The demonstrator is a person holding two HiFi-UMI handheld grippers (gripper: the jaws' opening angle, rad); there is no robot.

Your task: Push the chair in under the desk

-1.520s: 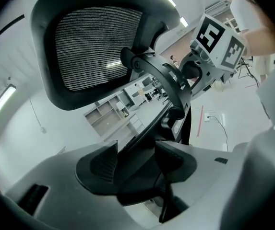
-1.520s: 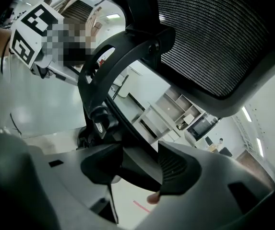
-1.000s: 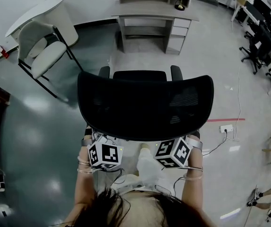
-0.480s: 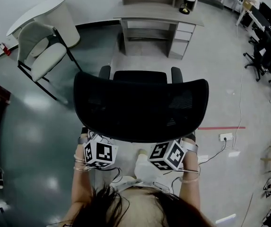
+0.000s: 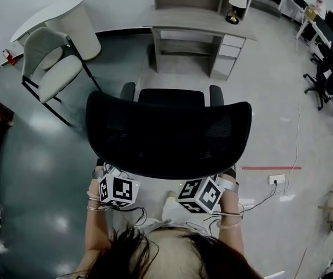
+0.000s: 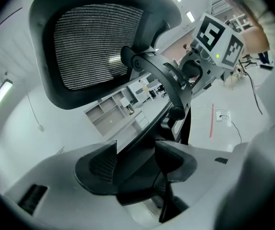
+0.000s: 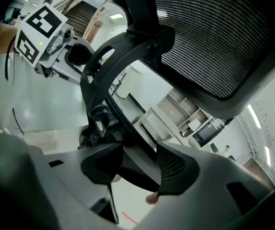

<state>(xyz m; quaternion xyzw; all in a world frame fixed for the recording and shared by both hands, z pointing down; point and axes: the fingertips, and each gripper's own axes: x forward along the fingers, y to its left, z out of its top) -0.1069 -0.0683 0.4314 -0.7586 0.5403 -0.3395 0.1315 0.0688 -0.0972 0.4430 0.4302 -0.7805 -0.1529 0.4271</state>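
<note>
Since a second ago the grey rectangular desk (image 5: 195,19) has drawn closer in the head view, so the black mesh-backed office chair (image 5: 169,135) and the person behind it have rolled forward together. One desk stands at 12 o'clock from the tongs, its open kneehole a touch toward 1 o'clock and its long axis running 9 to 3. The one black chair stands between desk and person, well apart from the desk, with pale floor between. Its wide backrest also runs 9 to 3, roughly parallel to the desk's front edge, and its two armrests (image 5: 128,90) point toward 12. By my reading the push must go straight ahead with a slight bias right. There are two tongs, neither nearer the desk: the left gripper (image 6: 136,159) sits at 7 o'clock under the backrest and the right gripper (image 7: 138,164) at 5 o'clock. Each has its jaws closed narrowly on a dark bar of the chair's rear frame.
</note>
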